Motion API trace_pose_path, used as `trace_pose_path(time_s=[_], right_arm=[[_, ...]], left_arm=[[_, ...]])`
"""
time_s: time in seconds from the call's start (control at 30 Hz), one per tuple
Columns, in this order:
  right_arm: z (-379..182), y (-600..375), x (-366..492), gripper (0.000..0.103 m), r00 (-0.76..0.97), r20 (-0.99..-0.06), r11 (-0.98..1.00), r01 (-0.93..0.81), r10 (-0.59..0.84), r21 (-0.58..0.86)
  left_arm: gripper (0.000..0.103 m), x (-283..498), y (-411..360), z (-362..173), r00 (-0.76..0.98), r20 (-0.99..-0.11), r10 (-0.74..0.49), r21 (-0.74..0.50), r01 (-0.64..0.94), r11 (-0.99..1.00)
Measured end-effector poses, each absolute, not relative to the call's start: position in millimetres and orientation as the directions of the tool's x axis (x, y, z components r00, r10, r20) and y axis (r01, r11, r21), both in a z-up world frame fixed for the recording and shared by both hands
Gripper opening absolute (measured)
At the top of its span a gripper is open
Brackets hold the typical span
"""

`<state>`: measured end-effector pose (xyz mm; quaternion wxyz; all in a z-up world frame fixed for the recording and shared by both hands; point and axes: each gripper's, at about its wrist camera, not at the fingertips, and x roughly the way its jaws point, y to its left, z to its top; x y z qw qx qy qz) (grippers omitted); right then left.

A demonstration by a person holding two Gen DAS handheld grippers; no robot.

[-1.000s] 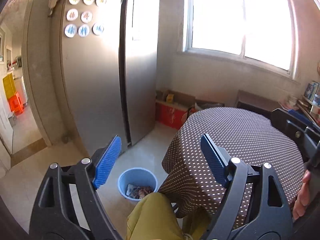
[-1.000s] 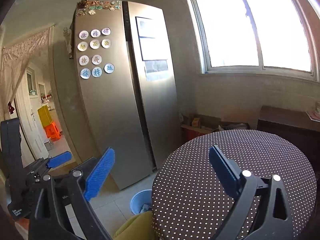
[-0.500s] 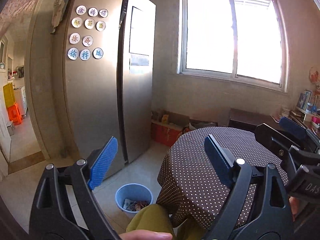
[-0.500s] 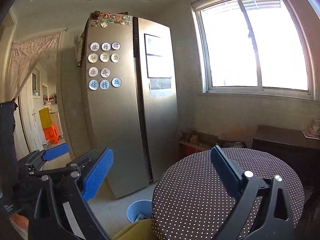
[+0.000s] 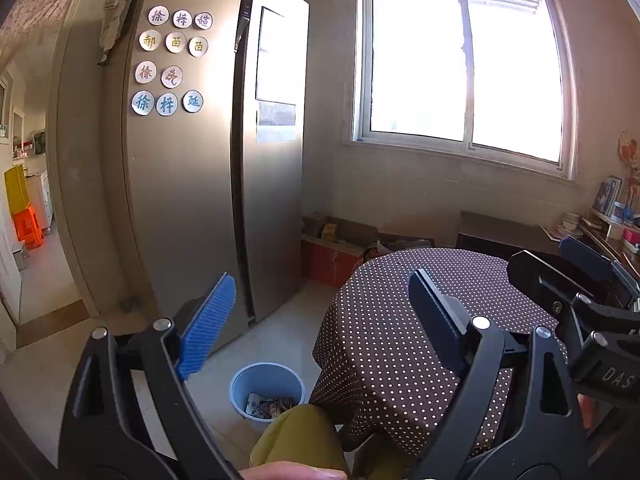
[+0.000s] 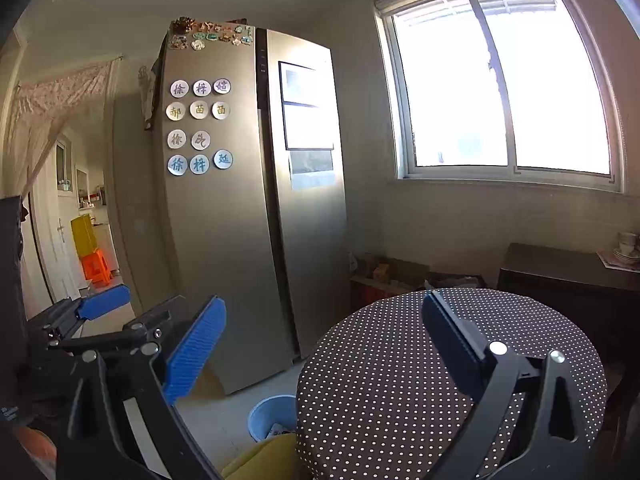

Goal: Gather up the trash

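Sitting on the pale floor (image 5: 120, 364), low down between your left jaws, is a small round blue bin (image 5: 267, 395). It has light blue walls and an open top. Inside it you can see crumpled trash (image 5: 269, 405), some white paper and some brown bits. From your right gripper (image 6: 324, 354) only part of the bin shows, below and between the jaws, half hidden by the desk.

Your left gripper (image 5: 320, 322) has its jaws wide apart with nothing between them. Your right gripper's jaws are wide too, and they hold nothing. Both have blue ribbed pads (image 5: 206, 325).

The round desk (image 5: 404, 320) sits under the right-side jaw of each gripper. Its cloth is dark brown with small white dots, and it hangs down over the edge, just beside the bin. Your knee in yellow-green trousers (image 5: 298, 438) is at the bottom, near the bin.

Past the left-side jaw stands a tall silver fridge (image 5: 200, 200) with round magnets (image 5: 168, 62) on it. A bright window (image 5: 466, 72) is straight ahead, above the desk. Cardboard boxes (image 5: 338, 246) sit on the floor under it.
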<state>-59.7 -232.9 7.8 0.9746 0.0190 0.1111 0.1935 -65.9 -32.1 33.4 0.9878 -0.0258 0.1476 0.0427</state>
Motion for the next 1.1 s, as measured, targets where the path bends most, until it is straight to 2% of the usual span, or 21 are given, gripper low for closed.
trace_pose_path(time_s=[1.1], right_arm=[[-4, -231, -48, 0.097, 0.896, -0.256, 0.932, -0.345, 0.362, 0.110]], left_arm=[[0.087, -51, -36, 29, 0.933, -0.346, 0.102, -0.012, -0.113, 0.994]])
